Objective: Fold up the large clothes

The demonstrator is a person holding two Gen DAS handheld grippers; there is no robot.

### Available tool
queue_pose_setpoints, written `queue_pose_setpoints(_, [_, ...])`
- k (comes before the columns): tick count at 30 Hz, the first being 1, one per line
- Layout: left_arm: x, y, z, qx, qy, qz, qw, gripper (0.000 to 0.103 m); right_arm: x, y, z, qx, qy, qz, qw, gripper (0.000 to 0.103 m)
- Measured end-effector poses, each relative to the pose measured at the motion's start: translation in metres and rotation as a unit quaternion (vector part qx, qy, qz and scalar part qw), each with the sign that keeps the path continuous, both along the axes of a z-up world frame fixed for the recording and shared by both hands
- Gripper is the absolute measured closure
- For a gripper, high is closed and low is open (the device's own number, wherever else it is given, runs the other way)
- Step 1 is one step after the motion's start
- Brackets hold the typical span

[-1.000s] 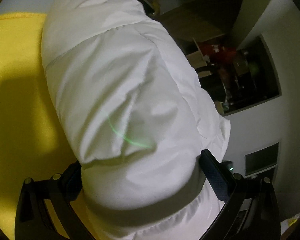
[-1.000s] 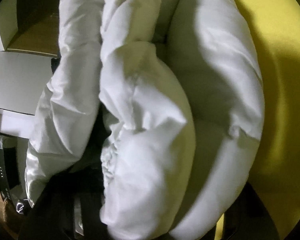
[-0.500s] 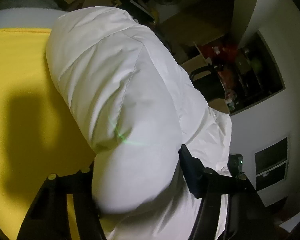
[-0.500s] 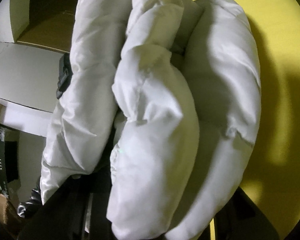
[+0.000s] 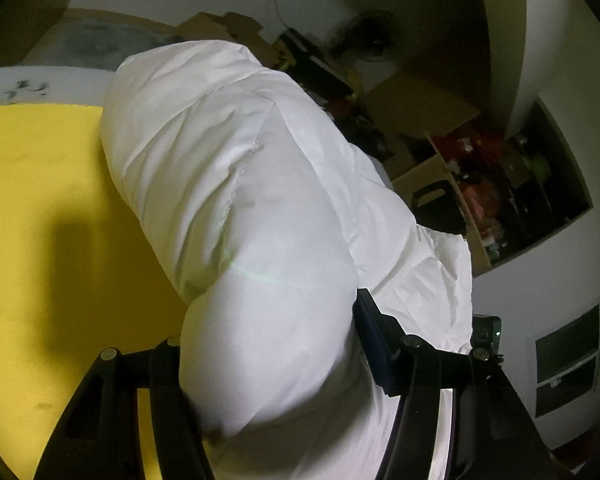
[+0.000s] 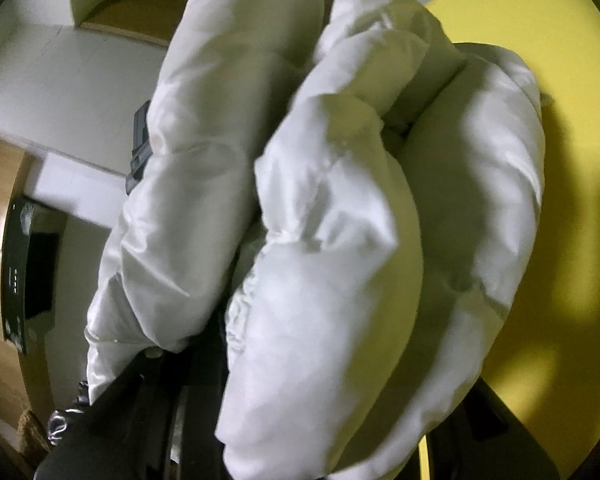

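Two wrist fisheyes, both hard up against the same white puffer jacket over a yellow counter.

Left wrist cam looks forward and down along the left claw (image 5: 268,360): puffer jacket (image 5: 260,220) fills centre, yellow counter (image 5: 40,220) on its left, cluttered shelf niche (image 5: 512,184) far right. Right wrist cam looks along the right claw (image 6: 320,400): puffer jacket (image 6: 340,240) fills frame, yellow counter (image 6: 560,100) on its right, white wall (image 6: 60,80) left. Shared: jacket and counter, from opposite sides.
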State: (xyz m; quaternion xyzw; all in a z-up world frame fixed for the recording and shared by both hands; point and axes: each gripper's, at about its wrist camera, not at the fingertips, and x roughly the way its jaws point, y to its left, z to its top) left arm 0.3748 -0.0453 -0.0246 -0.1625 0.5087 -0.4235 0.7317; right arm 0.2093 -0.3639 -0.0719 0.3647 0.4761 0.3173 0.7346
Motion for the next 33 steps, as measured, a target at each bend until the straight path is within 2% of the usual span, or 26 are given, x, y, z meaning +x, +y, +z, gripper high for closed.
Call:
queue_pose_setpoints(2, [-0.008, 0.004, -0.01, 0.008, 0.007, 0.002, 0.9999, 0.043, 0.0, 0.011, -0.001, 0.003, 0.002, 0.01, 1.0, 0.076])
queue_pose_setpoints(5, [-0.02, 0.0, -0.032, 0.019, 0.021, -0.003, 0.9996, 0.042, -0.011, 0.005, -0.019, 0.004, 0.022, 0.013, 1.0, 0.076])
queue_pose_setpoints(7, [-0.024, -0.005, -0.058, 0.037, 0.027, -0.002, 0.999, 0.034, -0.009, 0.007, -0.031, -0.007, 0.037, 0.01, 0.999, 0.075])
queue_pose_setpoints(9, [-0.024, -0.005, -0.081, 0.044, 0.022, 0.017, 0.9986, 0.017, -0.007, 0.004, -0.054, -0.029, 0.072, -0.003, 0.997, 0.053])
queue_pose_setpoints(10, [-0.023, -0.007, -0.087, 0.039, 0.017, 0.026, 0.9988, 0.012, -0.005, 0.001, -0.067, -0.024, 0.093, -0.011, 0.995, 0.044])
queue_pose_setpoints(11, [-0.021, -0.005, -0.09, 0.035, 0.019, 0.038, 0.9985, 0.005, -0.006, -0.001, -0.076, -0.025, 0.106, -0.016, 0.994, 0.024])
queue_pose_setpoints(13, [-0.021, 0.001, -0.092, 0.023, 0.026, 0.06, 0.9976, 0.004, -0.006, -0.006, -0.079, -0.001, 0.102, -0.023, 0.995, 0.012])
queue_pose_setpoints(14, [-0.023, 0.005, -0.09, 0.021, 0.031, 0.072, 0.9967, 0.004, -0.006, -0.009, -0.075, -0.012, 0.099, -0.024, 0.995, 0.0])
queue_pose_setpoints(16, [-0.033, 0.019, -0.082, 0.021, 0.027, 0.097, 0.9947, 0.004, -0.01, -0.017, -0.061, -0.021, 0.078, -0.047, 0.996, 0.0])
queue_pose_setpoints(19, [-0.057, 0.049, -0.053, 0.068, -0.036, 0.167, 0.983, 0.004, -0.019, -0.038, -0.031, -0.088, 0.034, -0.091, 0.991, 0.0])
queue_pose_setpoints(21, [-0.087, 0.065, -0.018, 0.116, -0.114, 0.229, 0.9597, 0.001, -0.027, -0.043, 0.002, -0.158, -0.017, -0.12, 0.98, 0.0])
queue_pose_setpoints(22, [-0.109, 0.068, 0.005, 0.132, -0.164, 0.258, 0.9429, 0.001, -0.03, -0.039, 0.019, -0.188, -0.045, -0.128, 0.973, 0.0])
queue_pose_setpoints(23, [-0.126, 0.065, 0.02, 0.141, -0.195, 0.275, 0.9308, 0.0, -0.036, -0.034, 0.038, -0.223, -0.078, -0.135, 0.962, 0.0])
queue_pose_setpoints(24, [-0.158, 0.057, 0.045, 0.155, -0.245, 0.299, 0.9093, 0.0, -0.041, -0.02, 0.062, -0.263, -0.117, -0.141, 0.947, 0.0])
queue_pose_setpoints(26, [-0.205, 0.044, 0.074, 0.171, -0.305, 0.333, 0.8757, 0.0, -0.05, 0.011, 0.099, -0.312, -0.181, -0.152, 0.92, 0.0])
queue_pose_setpoints(27, [-0.223, 0.037, 0.085, 0.178, -0.324, 0.345, 0.8626, 0.0, -0.057, 0.032, 0.119, -0.338, -0.22, -0.158, 0.901, 0.0])
queue_pose_setpoints(28, [-0.247, 0.026, 0.095, 0.19, -0.342, 0.359, 0.8473, 0.0, -0.07, 0.055, 0.13, -0.353, -0.245, -0.158, 0.889, 0.0])
queue_pose_setpoints(29, [-0.262, 0.032, 0.101, 0.206, -0.351, 0.37, 0.8353, 0.0, -0.07, 0.069, 0.142, -0.369, -0.27, -0.162, 0.874, 0.0])
queue_pose_setpoints(30, [-0.286, 0.021, 0.105, 0.236, -0.358, 0.385, 0.8171, 0.0, -0.078, 0.091, 0.154, -0.39, -0.288, -0.174, 0.857, 0.0])
queue_pose_setpoints(31, [-0.306, 0.008, 0.104, 0.259, -0.365, 0.392, 0.8037, 0.0, -0.095, 0.092, 0.157, -0.398, -0.292, -0.184, 0.85, 0.0])
queue_pose_setpoints(32, [-0.314, -0.001, 0.103, 0.273, -0.368, 0.394, 0.7971, 0.0, -0.107, 0.122, 0.162, -0.407, -0.293, -0.198, 0.842, 0.0])
queue_pose_setpoints(33, [-0.328, -0.01, 0.096, 0.285, -0.363, 0.395, 0.7943, 0.0, -0.114, 0.132, 0.162, -0.407, -0.296, -0.202, 0.84, 0.0])
